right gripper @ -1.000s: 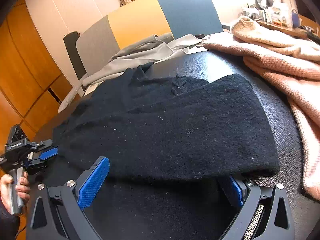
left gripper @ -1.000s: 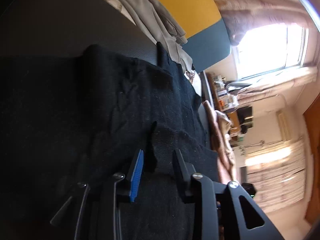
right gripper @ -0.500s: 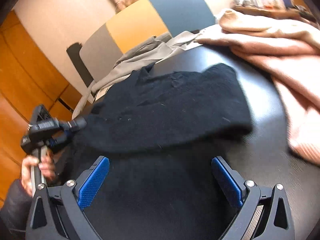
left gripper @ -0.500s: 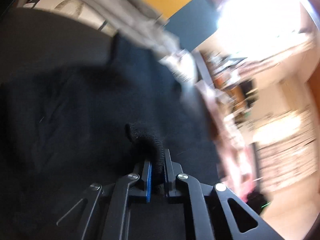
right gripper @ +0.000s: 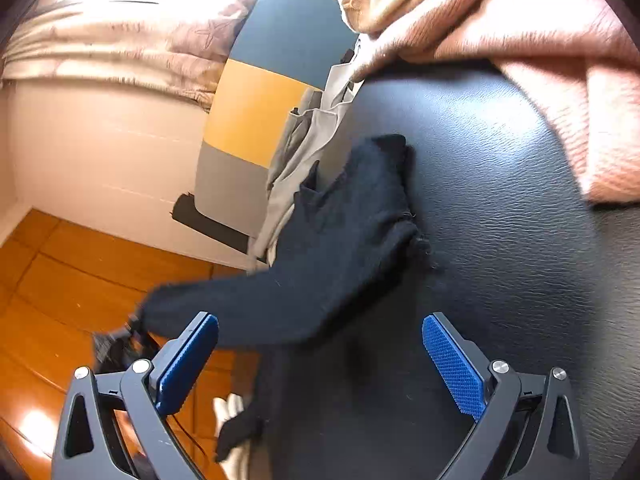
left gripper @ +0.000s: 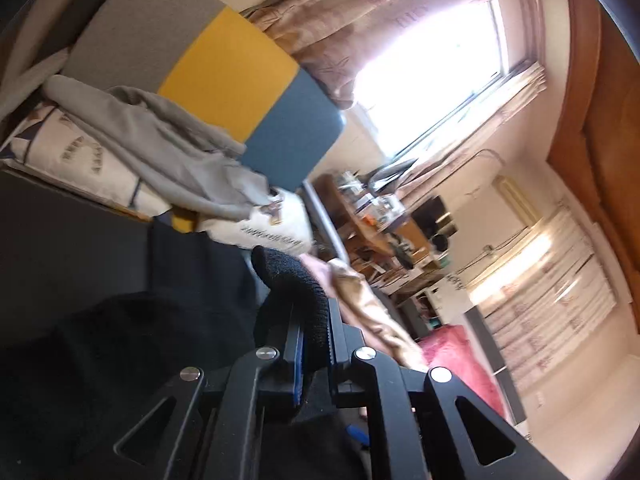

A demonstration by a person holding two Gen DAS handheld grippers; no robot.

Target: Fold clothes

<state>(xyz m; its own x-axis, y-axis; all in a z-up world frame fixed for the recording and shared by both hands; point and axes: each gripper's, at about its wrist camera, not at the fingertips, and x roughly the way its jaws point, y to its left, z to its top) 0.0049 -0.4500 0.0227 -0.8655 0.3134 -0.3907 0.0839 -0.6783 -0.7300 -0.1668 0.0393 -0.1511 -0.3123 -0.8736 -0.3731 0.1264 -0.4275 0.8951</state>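
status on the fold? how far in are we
Early. Done: nothing looks neatly folded; the black sweater lies rumpled on the dark table. In hand: the left gripper is shut on a sweater edge, lifted; the right gripper is open, holding nothing. Left: finishing this fold, plus the pink sweater and grey garment.

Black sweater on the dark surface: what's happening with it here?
A person is folding the black knit sweater with two handheld grippers. The left gripper is shut on a fold of its fabric, holding it up off the black leather-look surface. The right gripper hangs open above the garment, gripping nothing. A pink sweater lies beside it.
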